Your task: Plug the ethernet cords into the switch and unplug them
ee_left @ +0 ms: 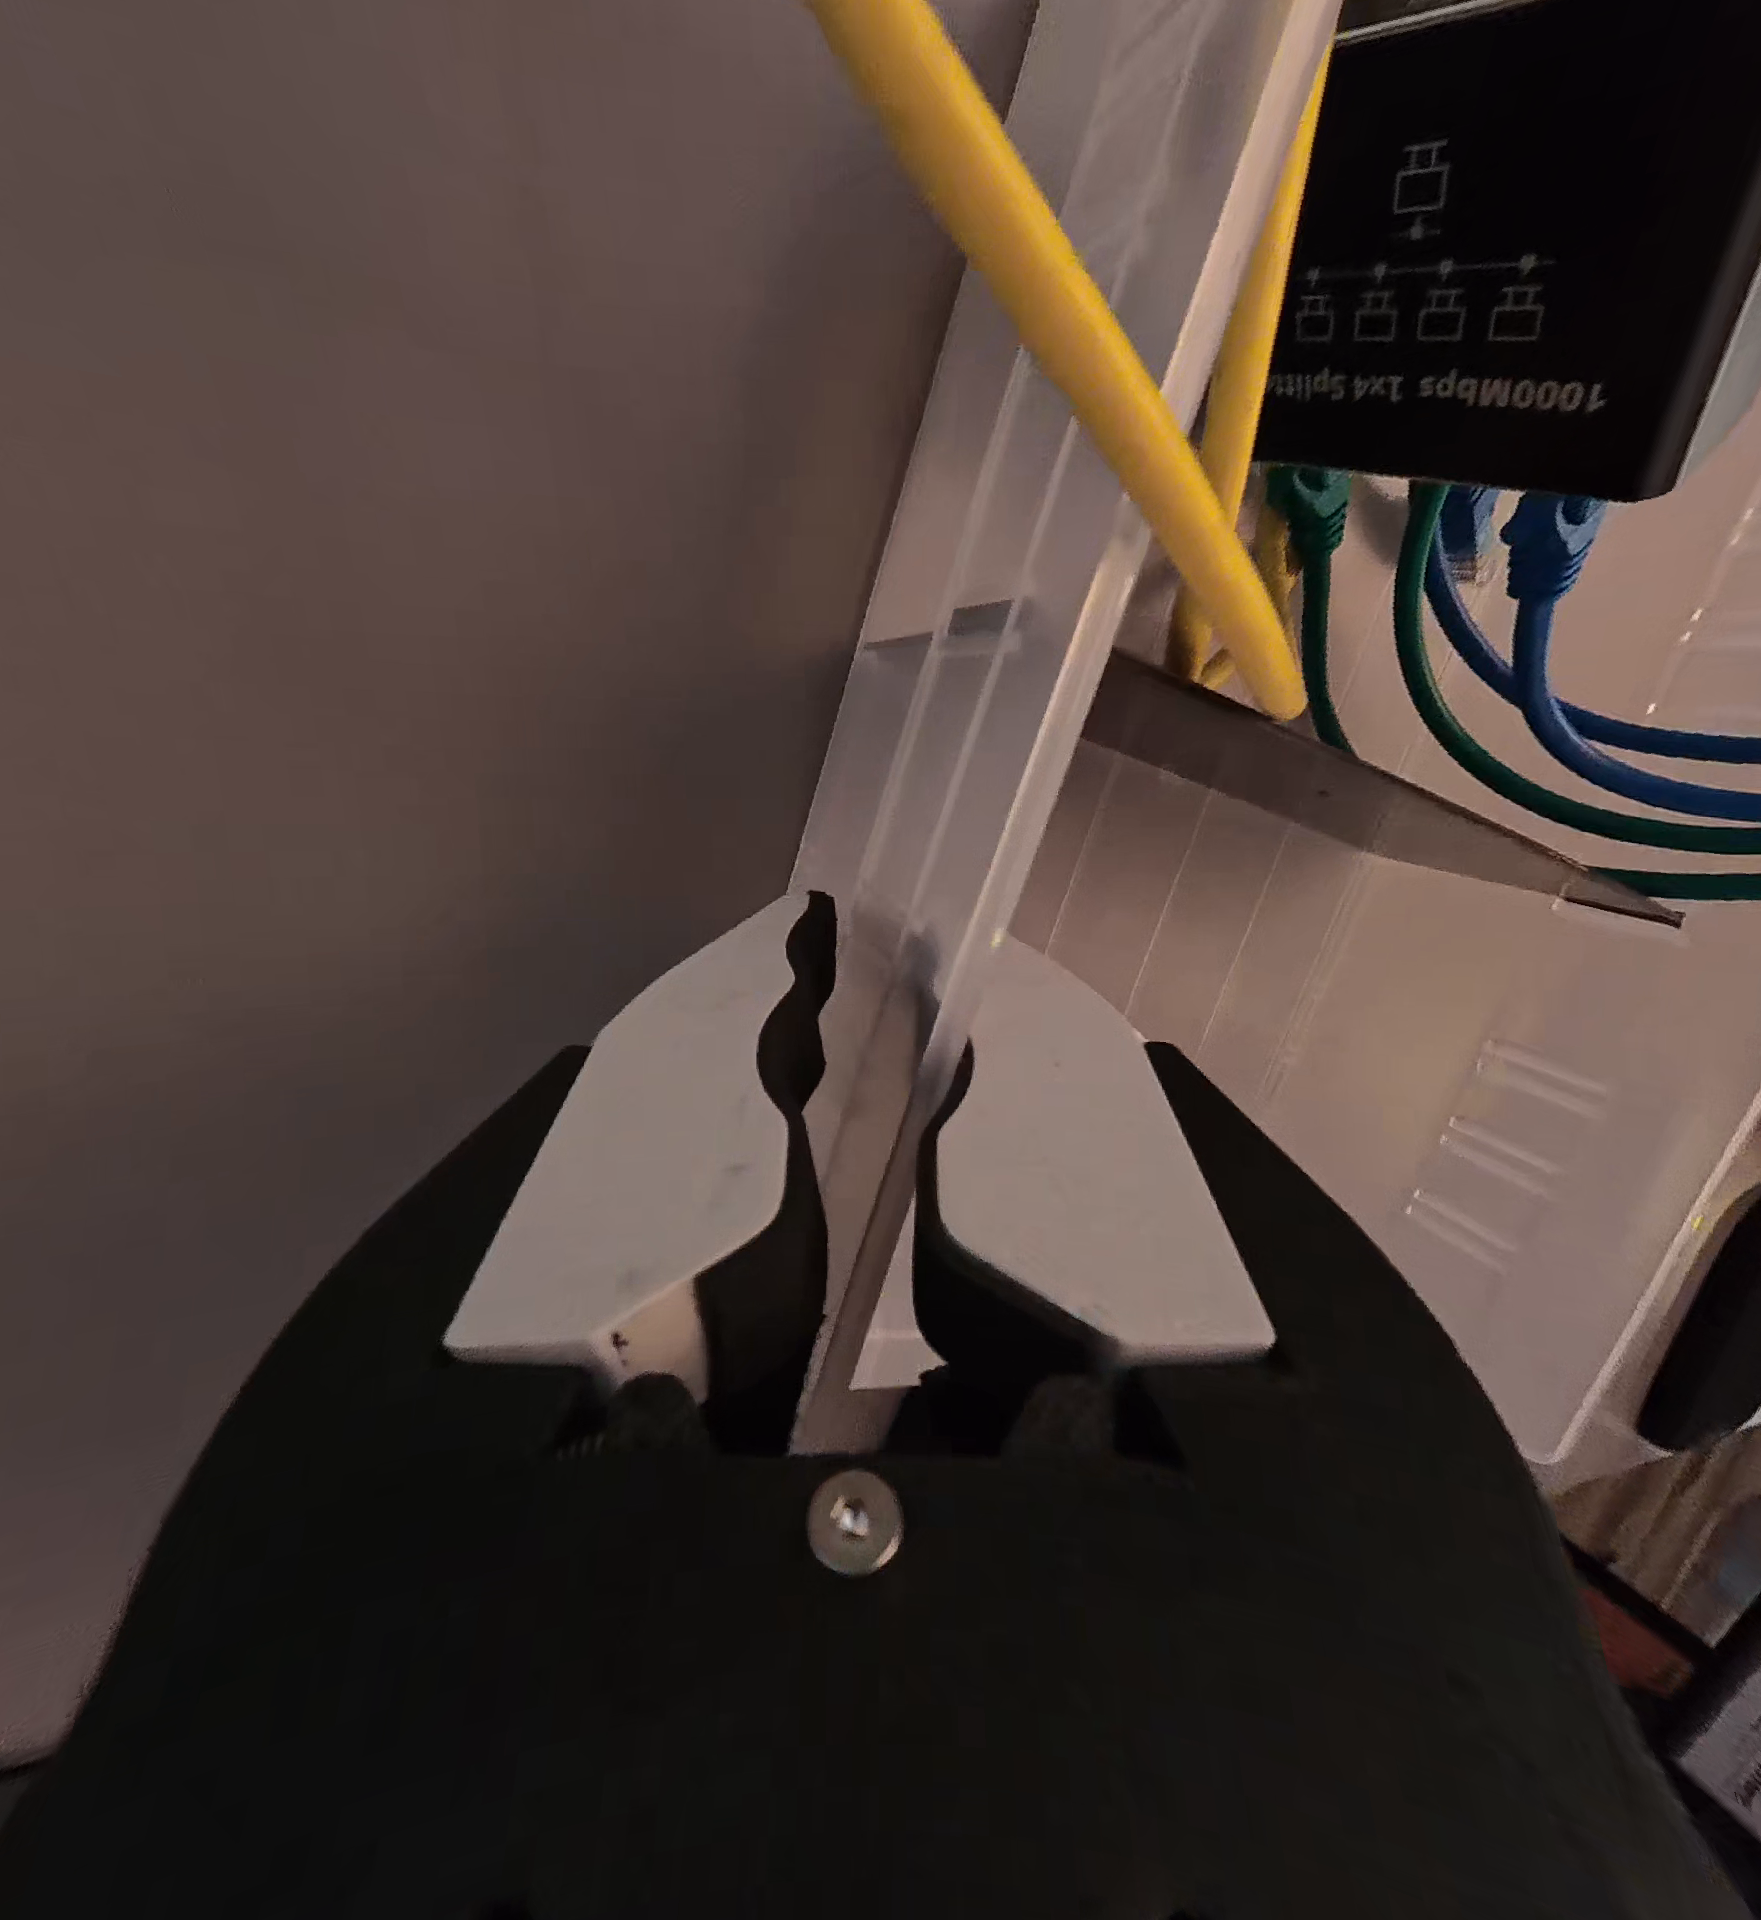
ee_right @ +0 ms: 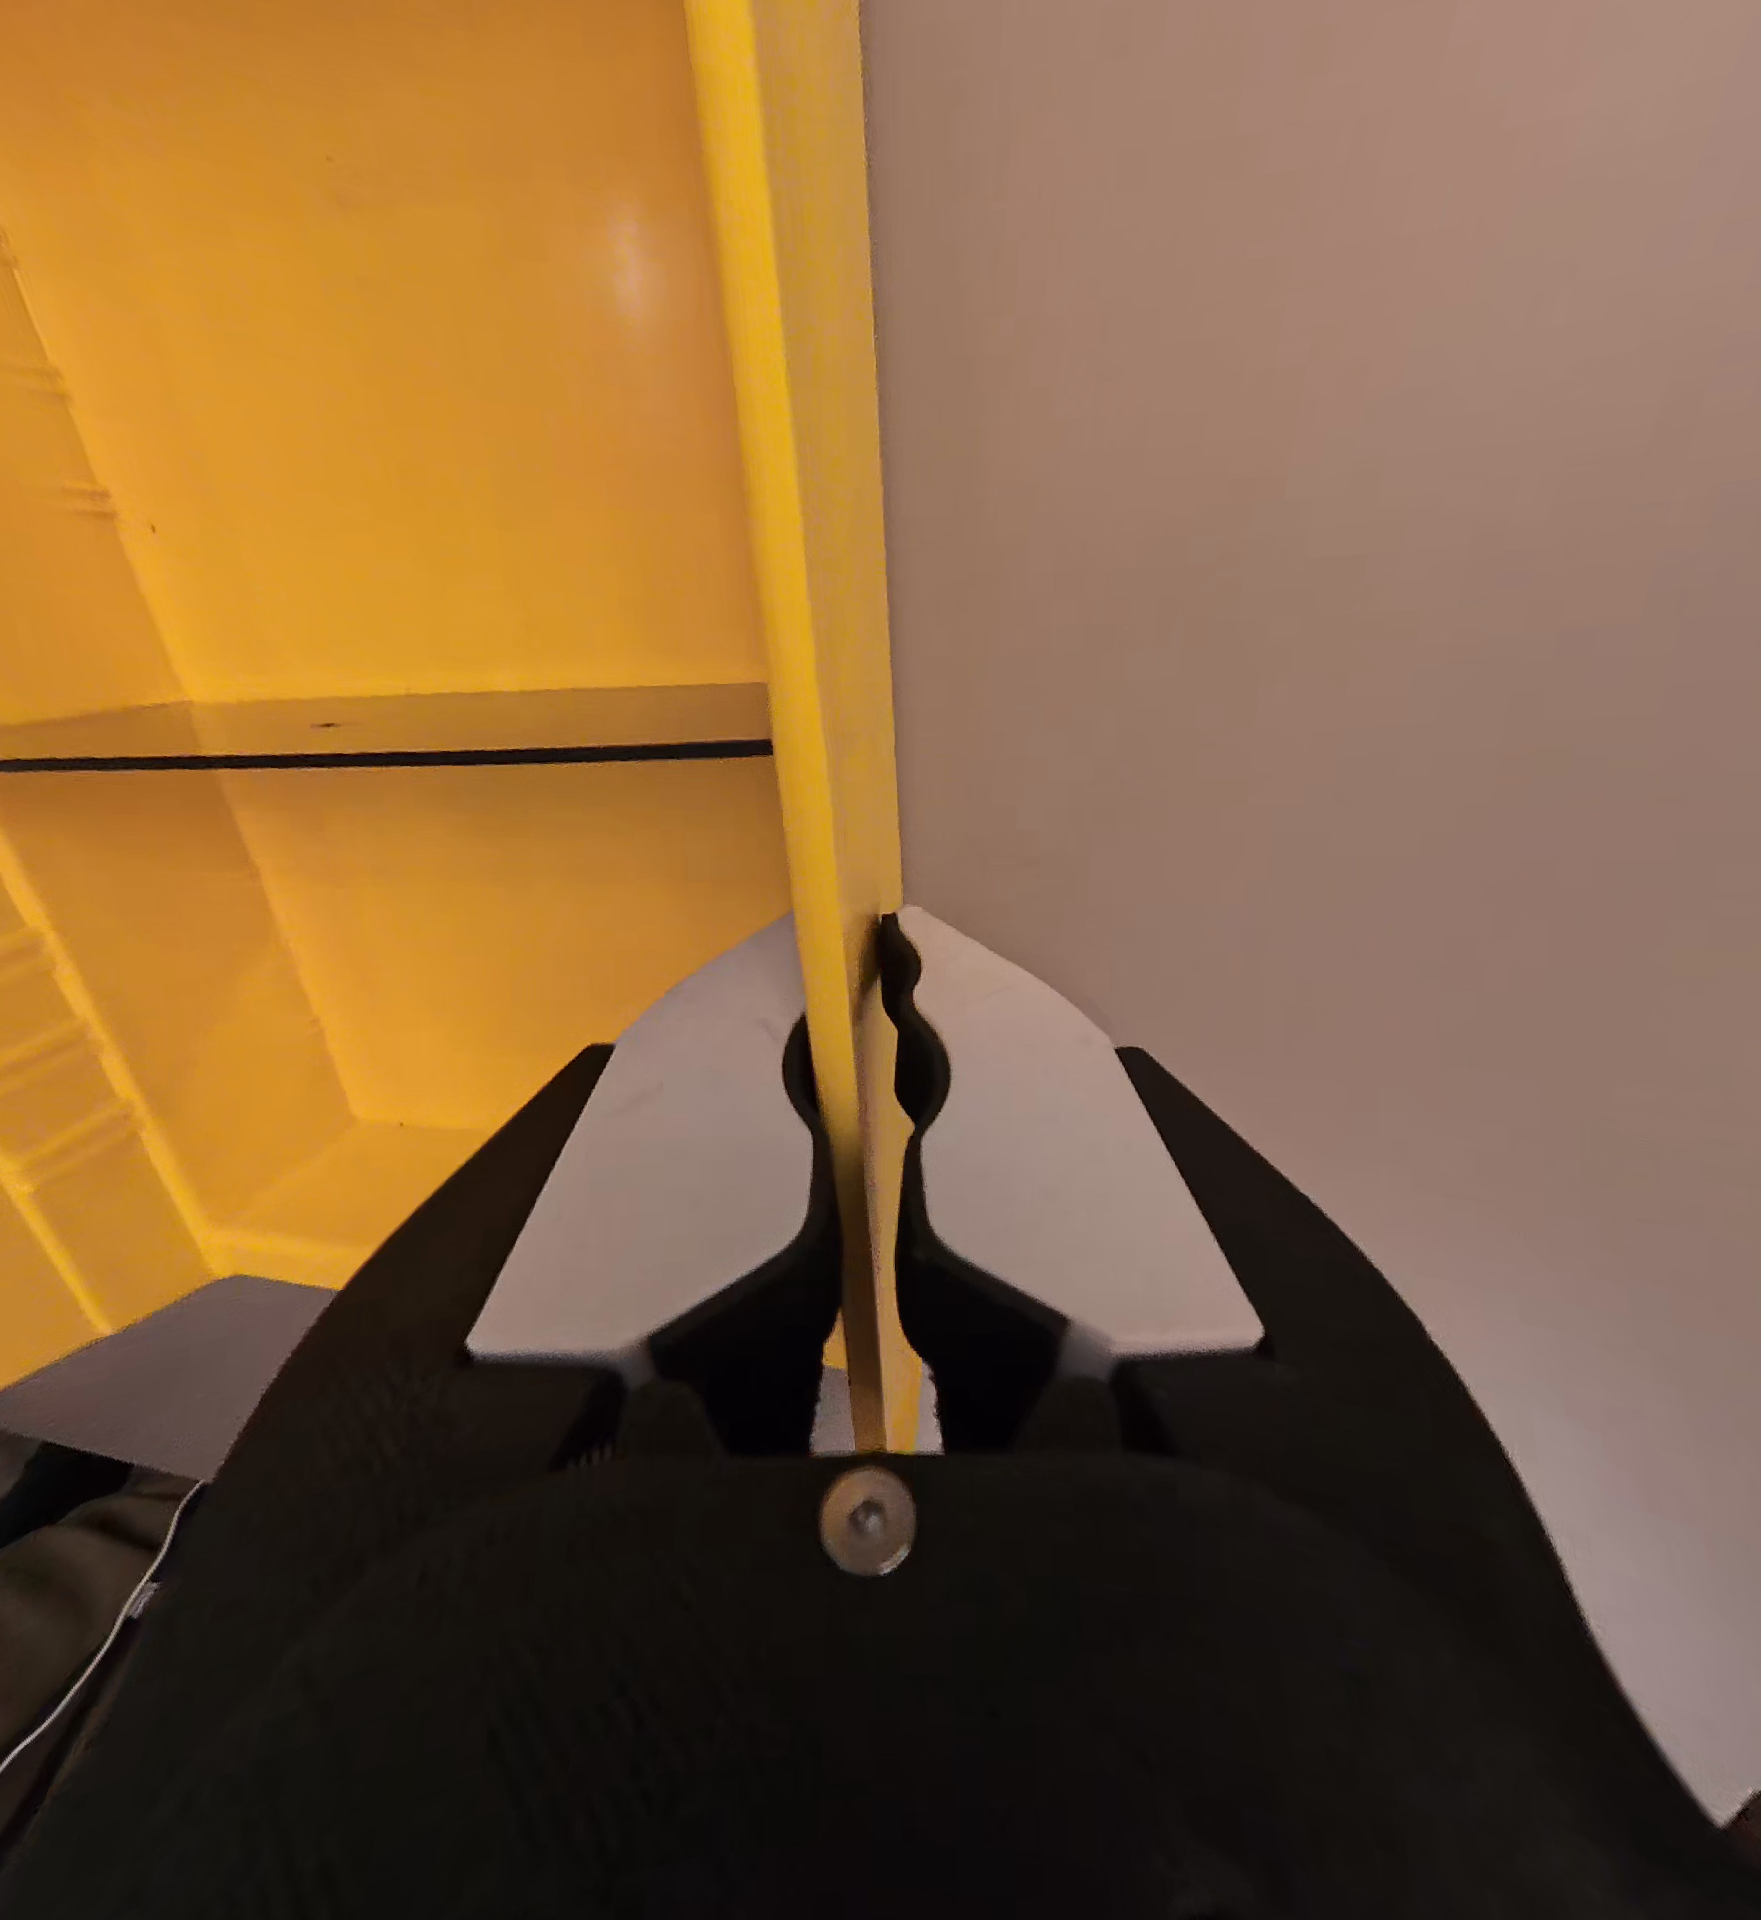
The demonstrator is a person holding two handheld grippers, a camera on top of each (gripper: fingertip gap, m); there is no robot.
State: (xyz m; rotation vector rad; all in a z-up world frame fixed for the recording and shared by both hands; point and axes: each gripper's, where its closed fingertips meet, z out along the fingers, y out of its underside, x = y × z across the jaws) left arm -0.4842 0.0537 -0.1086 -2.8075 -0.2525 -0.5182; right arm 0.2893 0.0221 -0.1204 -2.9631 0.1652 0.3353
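- The left claw (ee_left: pixel 881 1039) is clamped on the rim of a clear bin (ee_left: pixel 969 727).
- The right claw (ee_right: pixel 850 1029) is clamped on the rim of a yellow bin (ee_right: pixel 814 520).
- The black switch (ee_left: pixel 1541 239) is seen inside the clear bin, at the upper right of the left wrist view.
- Green cords (ee_left: pixel 1317 665) and blue cords (ee_left: pixel 1541 665) are plugged into its lower edge.
- A yellow cord (ee_left: pixel 1042 312) is draped across the clear bin's rim, beside the switch.
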